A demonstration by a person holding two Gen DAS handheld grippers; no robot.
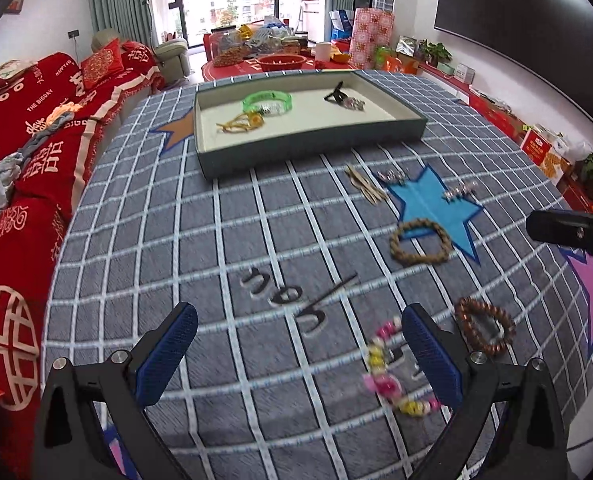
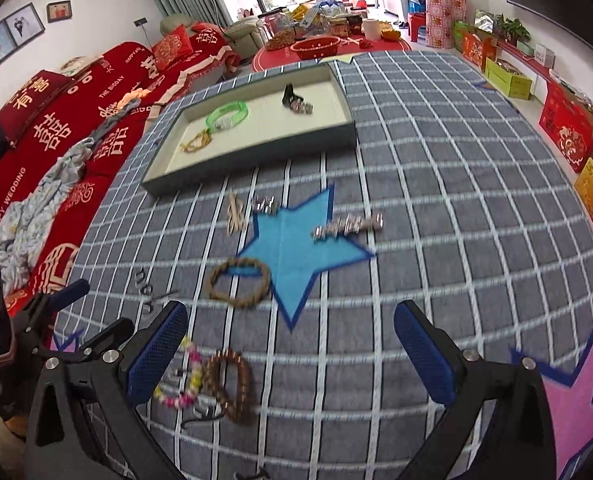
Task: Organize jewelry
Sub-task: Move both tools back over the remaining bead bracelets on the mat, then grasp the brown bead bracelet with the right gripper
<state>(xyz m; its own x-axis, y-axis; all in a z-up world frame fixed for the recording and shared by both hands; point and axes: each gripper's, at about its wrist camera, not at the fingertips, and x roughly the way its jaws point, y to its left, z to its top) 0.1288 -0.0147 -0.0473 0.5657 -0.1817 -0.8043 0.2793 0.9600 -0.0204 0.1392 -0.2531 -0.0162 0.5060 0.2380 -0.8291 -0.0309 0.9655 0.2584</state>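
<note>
A shallow grey tray [image 1: 312, 148] [image 2: 256, 156] at the table's far side holds a green bangle [image 1: 267, 103] [image 2: 227, 114], a yellow cord piece [image 1: 240, 123] and a dark clip with beads [image 1: 344, 99] [image 2: 296, 102]. On the checked cloth lie a tan bead bracelet [image 1: 418, 242] [image 2: 238, 282], a brown bead bracelet [image 1: 484, 330] [image 2: 230, 384], a pink-yellow bead bracelet [image 1: 392, 372] [image 2: 182, 380], silver clips [image 2: 348, 226] [image 1: 460, 191] and a tan hairpin [image 1: 366, 188]. My left gripper [image 1: 300, 354] is open above the cloth, the pink-yellow bracelet by its right finger. My right gripper [image 2: 292, 354] is open, both bracelets by its left finger.
A red-covered sofa [image 1: 24, 152] runs along the table's left edge. A red round table [image 1: 280, 64] with clutter stands beyond the tray. Red boxes [image 2: 568, 132] line the right wall. The right gripper's body [image 1: 572, 232] shows at the right edge of the left wrist view.
</note>
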